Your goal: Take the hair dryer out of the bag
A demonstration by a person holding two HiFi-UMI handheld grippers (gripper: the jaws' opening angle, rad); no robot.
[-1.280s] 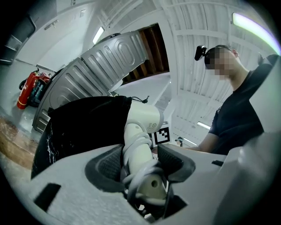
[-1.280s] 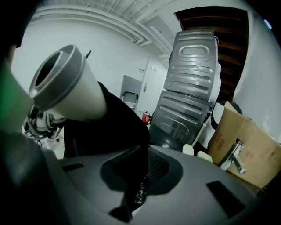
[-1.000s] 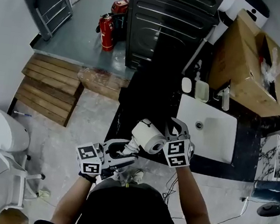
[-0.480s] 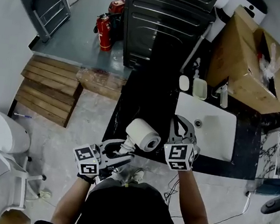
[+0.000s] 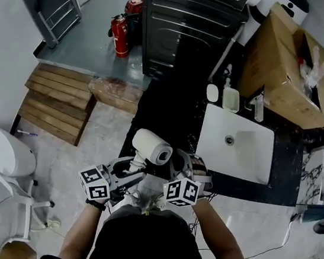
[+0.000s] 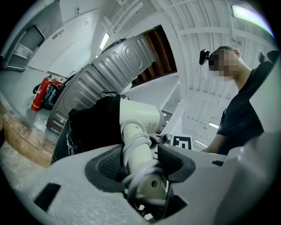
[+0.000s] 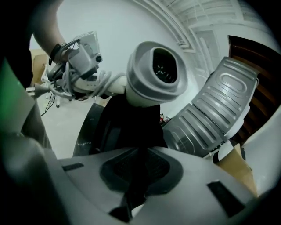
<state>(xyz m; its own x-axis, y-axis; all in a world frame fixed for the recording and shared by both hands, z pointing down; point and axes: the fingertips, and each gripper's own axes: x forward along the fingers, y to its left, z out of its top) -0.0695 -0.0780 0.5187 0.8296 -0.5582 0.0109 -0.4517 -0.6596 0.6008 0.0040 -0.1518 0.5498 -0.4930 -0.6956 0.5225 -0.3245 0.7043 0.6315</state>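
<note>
Head view: left gripper (image 5: 128, 175) held the white hair dryer (image 5: 152, 148) by its handle, low over the near edge of the black bench (image 5: 166, 105). The right gripper (image 5: 179, 165) sat just beside the dryer's far side. The bag could not be told apart from the dark bench here. The sink (image 5: 237, 145) was well apart on the right, not involved.

Left gripper view: left gripper (image 6: 142, 162) had its fingers clamped on the dryer handle (image 6: 141, 154), with the white cord (image 6: 137, 143) wound round it and caught in the grip too. Dryer head (image 6: 139, 115) was bare and pointing away. The black bag (image 6: 90, 127) hung against the dryer's left side, no longer covering it.

Right gripper view: right gripper (image 7: 138, 169) had its fingers closed tight on a strip of the black bag (image 7: 131, 123), which ran up to just under the dryer. The dryer's round end (image 7: 156, 72) faced the camera, fully exposed.

Step in hand, as I judged it – the pull-apart, nearly done: dryer looked out of the bag, or out but for fabric clinging underneath.

Next move would call for drawing the two grippers further apart – bag down and away, dryer kept firm – and watching that the cord did not snag the fabric.
</note>
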